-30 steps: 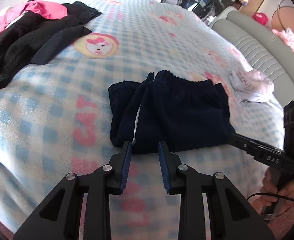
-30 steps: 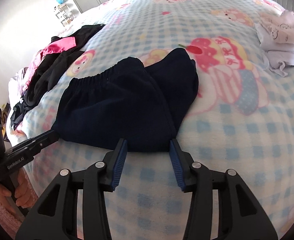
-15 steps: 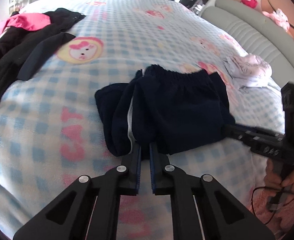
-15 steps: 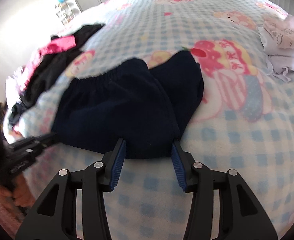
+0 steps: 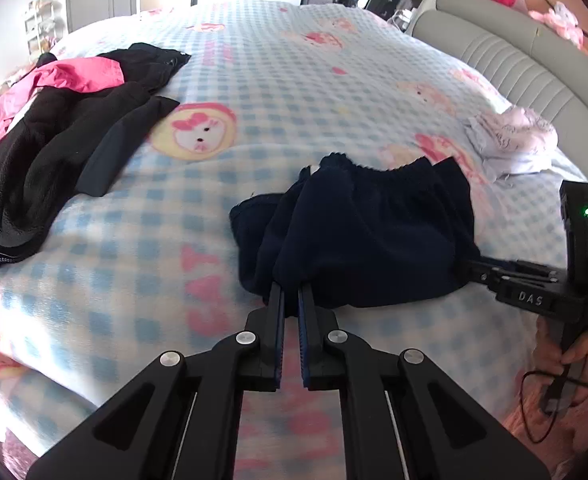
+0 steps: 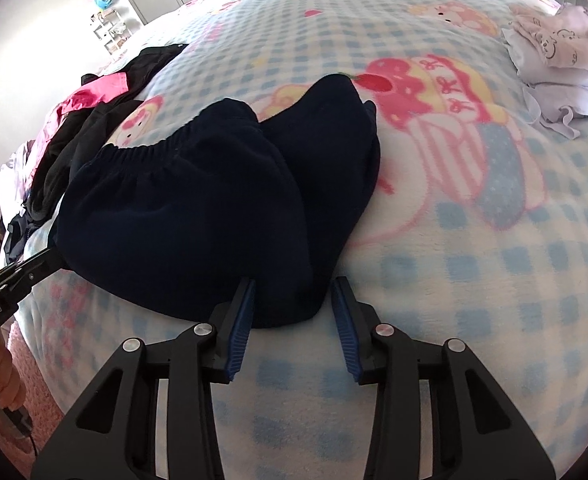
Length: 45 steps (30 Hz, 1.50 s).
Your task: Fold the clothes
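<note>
No container shows; everything lies loose on the blanket (image 5: 254,92), a blue-and-white check with pink cartoon prints that covers the bed.

The navy shorts (image 5: 373,236) lie near the blanket's near edge, between the two grippers. The left gripper (image 5: 290,300) has its jaws pinched together on the near hem at the shorts' left end, with a fold of dark cloth caught between the blue pads. The right gripper (image 6: 292,300) stands at the shorts' other near corner: its jaws are closing, the corner of cloth sits in the gap between them, the left pad touches the fabric and the right pad stands just clear of it.

The shorts are dark navy, soft and fleecy, folded over themselves, with a gathered elastic waistband (image 6: 142,152) along the far edge and a rounded lobe bulging at each side.

A heap of black and pink clothes (image 5: 54,132) lies well apart to the left, and a small white pile (image 5: 509,140) to the right near the grey headboard (image 5: 533,72).
</note>
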{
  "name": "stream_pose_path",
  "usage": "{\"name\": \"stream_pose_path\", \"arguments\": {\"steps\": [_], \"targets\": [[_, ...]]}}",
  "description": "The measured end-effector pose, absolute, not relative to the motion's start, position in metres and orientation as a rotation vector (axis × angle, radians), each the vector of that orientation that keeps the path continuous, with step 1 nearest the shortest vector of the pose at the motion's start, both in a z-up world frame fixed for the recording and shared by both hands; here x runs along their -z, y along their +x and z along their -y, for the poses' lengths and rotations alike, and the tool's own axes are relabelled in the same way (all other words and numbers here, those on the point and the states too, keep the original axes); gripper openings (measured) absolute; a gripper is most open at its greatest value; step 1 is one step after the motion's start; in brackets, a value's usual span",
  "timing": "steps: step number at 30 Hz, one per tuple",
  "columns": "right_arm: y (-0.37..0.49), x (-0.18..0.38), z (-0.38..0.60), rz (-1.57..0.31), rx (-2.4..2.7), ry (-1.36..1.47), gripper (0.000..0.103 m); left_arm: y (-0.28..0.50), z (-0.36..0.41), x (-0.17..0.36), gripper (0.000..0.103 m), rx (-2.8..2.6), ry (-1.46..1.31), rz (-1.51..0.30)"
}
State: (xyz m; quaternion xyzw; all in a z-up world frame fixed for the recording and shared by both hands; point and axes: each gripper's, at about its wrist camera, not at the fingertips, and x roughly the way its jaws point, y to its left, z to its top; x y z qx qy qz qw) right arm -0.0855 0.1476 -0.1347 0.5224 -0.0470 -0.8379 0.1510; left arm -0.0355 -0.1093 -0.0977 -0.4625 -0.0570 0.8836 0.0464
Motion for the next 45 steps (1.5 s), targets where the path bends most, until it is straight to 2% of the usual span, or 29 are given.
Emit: {"name": "stream_pose_path", "arguments": {"steps": [4, 5, 8, 11, 13, 14, 15, 19, 24, 28, 30, 31, 32, 33, 34, 35, 39, 40, 42, 45], "targets": [[-0.085, 0.137, -0.148, 0.115, 2.421, 1.509, 0.038, -0.034, 0.123, 0.108, 0.0, -2.777, -1.512, 0.053], [-0.084, 0.138, -0.149, 0.115, 2.426, 1.514, 0.038, -0.035, 0.137, 0.112, 0.0, -2.785, -1.559, 0.093], [-0.081, 0.132, -0.154, 0.173, 2.405, 1.503, 0.038, -0.026, 0.178, 0.098, 0.0, -2.78, -1.469, 0.462], [-0.077, 0.116, -0.154, 0.211, 2.389, 1.462, 0.04, -0.019, 0.17, 0.075, 0.002, -2.745, -1.25, 0.553], [-0.075, 0.101, -0.151, 0.193, 2.442, 1.43, 0.04, -0.023, 0.151, 0.071, 0.012, -2.743, -1.199, 0.5], [-0.074, 0.093, -0.149, 0.159, 2.483, 1.405, 0.04, -0.028, 0.138, 0.073, 0.026, -2.752, -1.2, 0.443], [-0.074, 0.085, -0.144, 0.114, 2.512, 1.378, 0.04, -0.033, 0.126, 0.075, 0.031, -2.752, -1.203, 0.392], [-0.081, 0.077, -0.128, 0.035, 2.491, 1.353, 0.04, -0.057, 0.094, 0.096, 0.031, -2.662, -1.24, 0.351], [-0.097, 0.105, -0.126, 0.031, 2.435, 1.482, 0.04, -0.075, 0.087, 0.119, 0.031, -2.685, -1.411, 0.265], [-0.096, 0.127, -0.142, 0.065, 2.428, 1.568, 0.04, -0.068, 0.115, 0.12, 0.032, -2.682, -1.419, 0.393], [-0.094, 0.123, -0.155, 0.15, 2.423, 1.549, 0.04, -0.062, 0.132, 0.117, 0.038, -2.689, -1.385, 0.527], [-0.092, 0.119, -0.16, 0.195, 2.425, 1.53, 0.043, -0.058, 0.141, 0.115, 0.039, -2.686, -1.355, 0.61], [-0.091, 0.116, -0.165, 0.241, 2.427, 1.508, 0.045, -0.055, 0.149, 0.113, 0.045, -2.681, -1.324, 0.692], [-0.091, 0.113, -0.168, 0.277, 2.423, 1.491, 0.05, -0.052, 0.157, 0.112, 0.053, -2.677, -1.293, 0.765], [-0.091, 0.112, -0.17, 0.308, 2.416, 1.476, 0.058, -0.051, 0.16, 0.112, 0.056, -2.683, -1.269, 0.796], [-0.093, 0.112, -0.171, 0.325, 2.41, 1.471, 0.061, -0.052, 0.161, 0.114, 0.06, -2.681, -1.273, 0.798], [-0.102, 0.121, -0.165, 0.276, 2.389, 1.537, 0.062, -0.066, 0.155, 0.13, 0.061, -2.589, -1.359, 0.792], [-0.104, 0.124, -0.164, 0.276, 2.379, 1.547, 0.066, -0.067, 0.152, 0.132, 0.063, -2.568, -1.35, 0.794], [-0.11, 0.13, -0.161, 0.295, 2.354, 1.56, 0.071, -0.071, 0.147, 0.137, 0.07, -2.532, -1.339, 0.8], [-0.119, 0.132, -0.156, 0.315, 2.327, 1.582, 0.072, -0.078, 0.137, 0.145, 0.069, -2.516, -1.368, 0.783]]}}
